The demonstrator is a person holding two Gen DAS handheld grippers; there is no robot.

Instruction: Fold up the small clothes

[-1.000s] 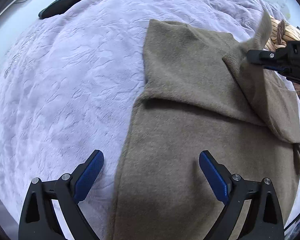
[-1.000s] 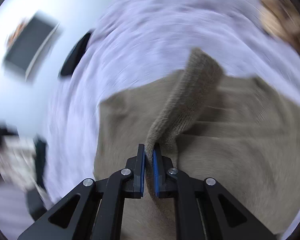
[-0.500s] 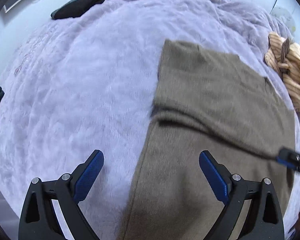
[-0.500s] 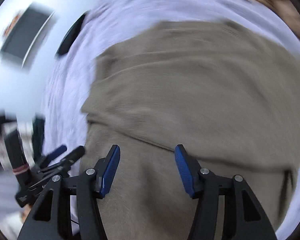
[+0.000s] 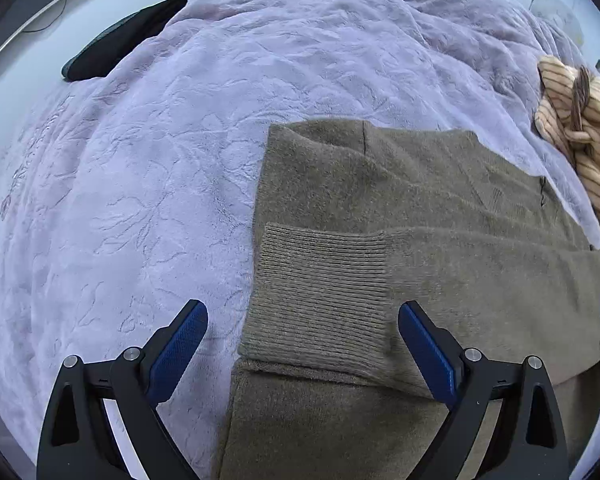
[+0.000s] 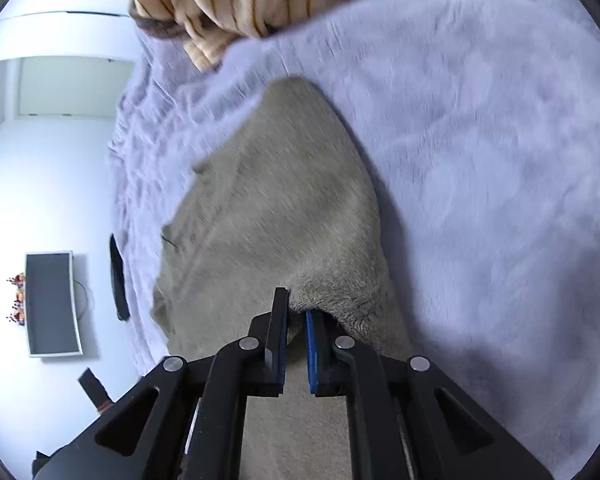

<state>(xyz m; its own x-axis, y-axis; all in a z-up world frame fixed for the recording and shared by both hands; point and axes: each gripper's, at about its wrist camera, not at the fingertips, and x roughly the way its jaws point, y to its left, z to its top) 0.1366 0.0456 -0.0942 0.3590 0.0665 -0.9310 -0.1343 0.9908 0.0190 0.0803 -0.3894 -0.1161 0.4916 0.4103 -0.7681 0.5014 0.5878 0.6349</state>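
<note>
A: Starting at the left: the left tool hovers with its blue pads spread wide, gripping nothing. Below it lies the olive sweater, sitting toward the right side of the bed on the lilac blanket.

B: And that ribbed cuff right between the pads?

A: That's a sleeve, folded across the body of the garment, cuff reaching its left edge. So I'd judge the sleeve folds are in place; the sweater reads as a tidy rectangle up top.

B: Moving right, what's the other one doing?

A: The right tool has its pads pressed nearly together, pinching a fold of the sweater at its right edge. The fabric bunches up where it's caught.

B: So what's left?

A: By my read, the lengthwise fold, bringing one end over the other. Nothing shows that done yet.

B: And beyond the sweater?

A: A striped tan garment is heaped near the bed's far right corner, unfolded. That looks like another piece waiting.
</note>
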